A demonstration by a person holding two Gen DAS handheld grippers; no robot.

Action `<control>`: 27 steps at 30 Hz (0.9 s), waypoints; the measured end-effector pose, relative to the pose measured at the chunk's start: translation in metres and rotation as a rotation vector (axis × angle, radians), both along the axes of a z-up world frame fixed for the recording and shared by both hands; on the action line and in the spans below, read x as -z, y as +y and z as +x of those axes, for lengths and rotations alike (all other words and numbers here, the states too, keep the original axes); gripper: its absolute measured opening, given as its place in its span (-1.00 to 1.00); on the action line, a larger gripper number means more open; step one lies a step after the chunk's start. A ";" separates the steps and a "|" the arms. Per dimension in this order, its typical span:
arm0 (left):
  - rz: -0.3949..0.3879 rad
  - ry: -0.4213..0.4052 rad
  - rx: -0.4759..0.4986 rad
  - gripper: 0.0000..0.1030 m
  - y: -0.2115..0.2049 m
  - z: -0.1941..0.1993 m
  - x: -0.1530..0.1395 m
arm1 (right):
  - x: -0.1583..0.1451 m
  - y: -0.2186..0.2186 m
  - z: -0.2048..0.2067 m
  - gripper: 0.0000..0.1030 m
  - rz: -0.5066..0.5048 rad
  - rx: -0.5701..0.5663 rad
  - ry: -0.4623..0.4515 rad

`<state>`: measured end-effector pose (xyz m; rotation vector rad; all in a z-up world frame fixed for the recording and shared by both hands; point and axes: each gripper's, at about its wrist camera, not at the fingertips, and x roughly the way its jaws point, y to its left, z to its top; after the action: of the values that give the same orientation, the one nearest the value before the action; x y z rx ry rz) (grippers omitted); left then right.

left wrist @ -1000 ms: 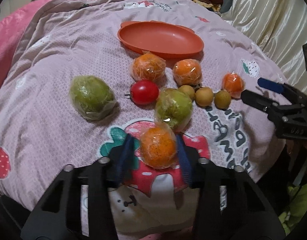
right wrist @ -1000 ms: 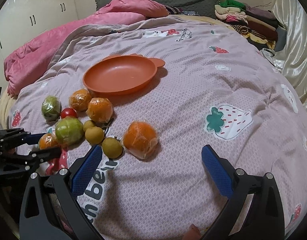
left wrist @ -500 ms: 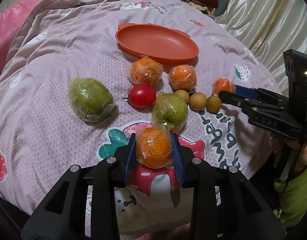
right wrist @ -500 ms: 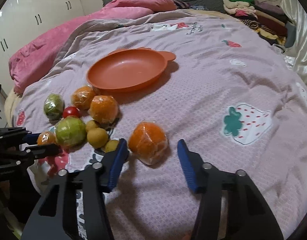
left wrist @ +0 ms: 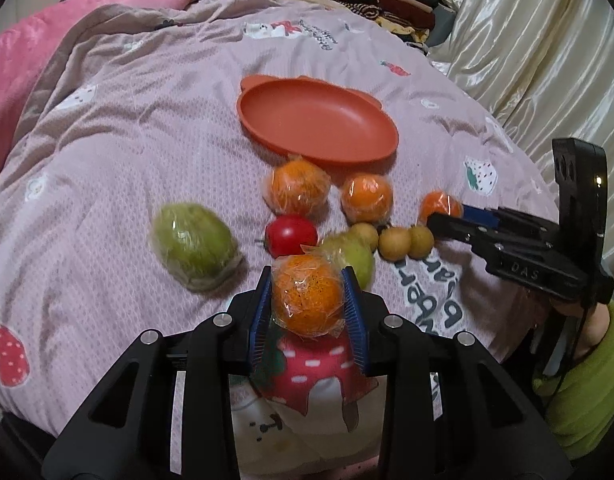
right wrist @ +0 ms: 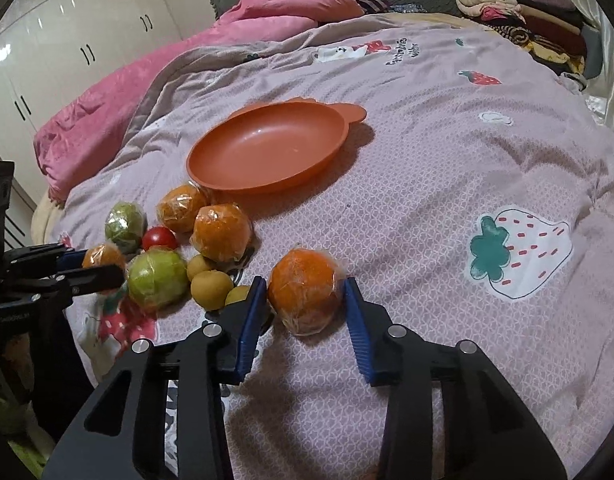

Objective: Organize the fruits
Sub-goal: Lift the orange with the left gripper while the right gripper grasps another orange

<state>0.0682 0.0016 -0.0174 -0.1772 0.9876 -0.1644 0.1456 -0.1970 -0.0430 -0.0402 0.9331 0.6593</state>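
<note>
Warm indoor light, soft shadows; fisheye vignette, slight motion blur.

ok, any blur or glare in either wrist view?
Left wrist view: the green wrapped fruit is motion-smeared, the held orange sharp, with glints on its wrap. Right wrist view: sharp; glare on the wardrobe doors, and the plate casts a hard shadow.

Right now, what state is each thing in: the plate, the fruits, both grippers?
Orange plate: empty, flat on the bedspread.
Left gripper: shut on a wrapped orange.
Right gripper: jaws closing around another wrapped orange lying on the bedspread; pads at its wrap.
Tomato: unwrapped, on the bedspread.
Green fruit: wrapped, lying apart from the cluster.
Three small brown fruits: unwrapped, in a row.
</note>
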 end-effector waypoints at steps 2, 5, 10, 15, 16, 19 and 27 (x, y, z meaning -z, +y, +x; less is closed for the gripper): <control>-0.001 -0.006 -0.001 -0.50 0.002 0.003 -0.003 | -0.003 -0.001 -0.001 -0.28 0.001 0.002 -0.008; -0.022 -0.017 -0.014 -0.50 0.008 0.008 -0.007 | -0.007 -0.003 -0.003 -0.29 0.011 0.004 -0.016; -0.026 -0.027 -0.019 -0.50 0.013 0.021 -0.011 | -0.013 -0.006 -0.001 -0.30 0.013 0.015 -0.031; -0.018 -0.043 -0.016 -0.50 0.015 0.035 -0.017 | -0.024 -0.007 0.003 -0.31 0.017 0.019 -0.054; -0.016 -0.045 -0.016 -0.50 0.016 0.038 -0.018 | -0.026 -0.007 0.003 -0.31 0.015 0.019 -0.059; -0.015 -0.050 -0.016 -0.50 0.019 0.048 -0.021 | -0.029 -0.005 0.007 -0.31 0.016 0.020 -0.065; -0.014 -0.068 -0.007 -0.50 0.024 0.073 -0.027 | -0.042 0.009 0.018 -0.31 0.022 0.004 -0.086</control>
<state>0.1410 0.0260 0.0100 -0.1868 0.9185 -0.1698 0.1634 -0.1882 -0.0014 -0.0463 0.8427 0.6591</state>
